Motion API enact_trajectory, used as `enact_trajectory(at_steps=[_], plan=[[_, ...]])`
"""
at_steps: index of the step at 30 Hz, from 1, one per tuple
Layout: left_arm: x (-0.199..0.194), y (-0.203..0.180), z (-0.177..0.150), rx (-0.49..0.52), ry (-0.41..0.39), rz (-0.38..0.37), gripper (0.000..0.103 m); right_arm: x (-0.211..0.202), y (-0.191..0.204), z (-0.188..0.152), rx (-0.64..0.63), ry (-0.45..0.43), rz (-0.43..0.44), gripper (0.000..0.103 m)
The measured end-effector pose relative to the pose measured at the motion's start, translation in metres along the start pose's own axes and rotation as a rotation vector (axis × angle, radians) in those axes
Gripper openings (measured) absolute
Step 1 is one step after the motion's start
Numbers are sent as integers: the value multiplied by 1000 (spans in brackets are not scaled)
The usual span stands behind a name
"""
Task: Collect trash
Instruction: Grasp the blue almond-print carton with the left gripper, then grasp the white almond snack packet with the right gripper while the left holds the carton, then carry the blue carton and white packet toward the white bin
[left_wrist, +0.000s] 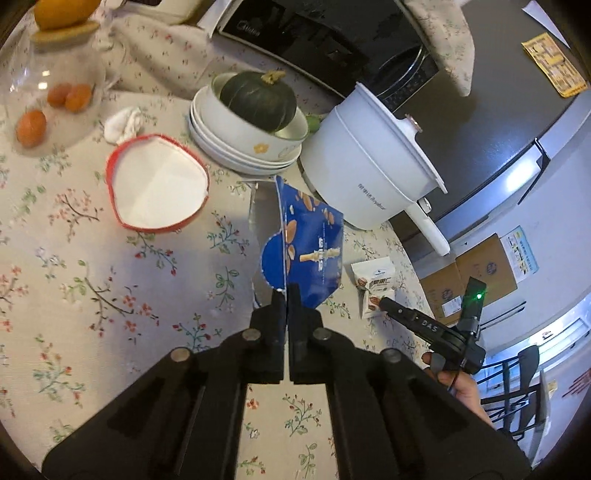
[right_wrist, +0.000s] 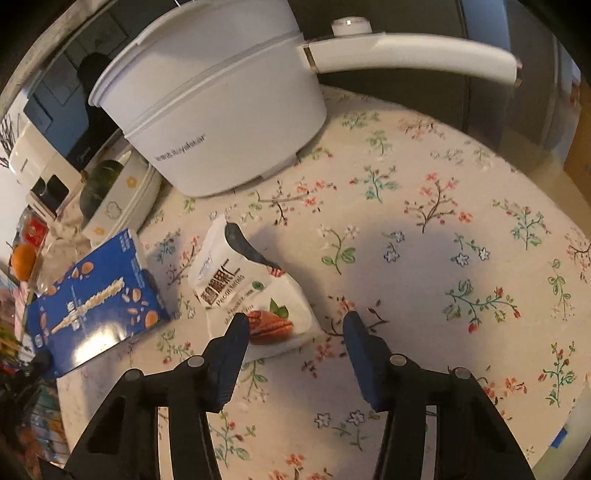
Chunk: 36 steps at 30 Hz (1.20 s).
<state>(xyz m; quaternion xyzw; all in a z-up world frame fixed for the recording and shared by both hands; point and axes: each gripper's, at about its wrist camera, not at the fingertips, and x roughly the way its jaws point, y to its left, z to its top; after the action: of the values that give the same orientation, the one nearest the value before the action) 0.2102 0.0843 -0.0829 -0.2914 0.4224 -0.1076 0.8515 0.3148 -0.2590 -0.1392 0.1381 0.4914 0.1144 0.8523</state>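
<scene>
Left gripper (left_wrist: 285, 293) fingers (left_wrist: 275, 314) pressed together on the near edge of a flattened blue wrapper (left_wrist: 306, 243), lifted off the flowered bench (left_wrist: 74, 258); white snack pouch (left_wrist: 373, 284) right of the fingers; right gripper (left_wrist: 384, 303) at its near end; red-rimmed paper bowl (left_wrist: 155, 184) beyond, left; white pot (left_wrist: 369, 162) beyond, right.

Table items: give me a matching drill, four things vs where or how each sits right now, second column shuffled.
Things:
1. blue box
2. white snack pouch
3. dark green squash
4. white electric pot

States:
A. sits in the top bowl of a stack
B. stands on the floral cloth, long handle sticking out
C. clamped at its edge in the left tool
D. lies on the cloth between the fingers of the right tool, not gripped

Pairs: 1-C, 2-D, 3-A, 4-B
</scene>
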Motion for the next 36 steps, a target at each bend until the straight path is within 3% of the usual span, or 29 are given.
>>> enact_trajectory(at_steps=[3, 8, 13, 23, 29, 36], plan=[[-6, -6, 0, 15, -6, 13, 1, -2, -1, -3, 27, 5, 47, 22], [-22, -17, -1, 20, 2, -9, 1, -25, 0, -8, 23, -11, 82, 11], [-39, -33, -7, 42, -20, -11, 1, -61, 12, -18, -58, -20, 37, 8], [-63, -65, -36, 92, -20, -8, 1, -134, 13, -43, -89, -39, -6, 7], [-70, -82, -57, 130, 16, -64, 1, -174, 2, -61, -101, -76, -50, 7], [-74, -116, -78, 209, 59, -153, 1, -213, -40, -79, -42, -100, -82, 7]])
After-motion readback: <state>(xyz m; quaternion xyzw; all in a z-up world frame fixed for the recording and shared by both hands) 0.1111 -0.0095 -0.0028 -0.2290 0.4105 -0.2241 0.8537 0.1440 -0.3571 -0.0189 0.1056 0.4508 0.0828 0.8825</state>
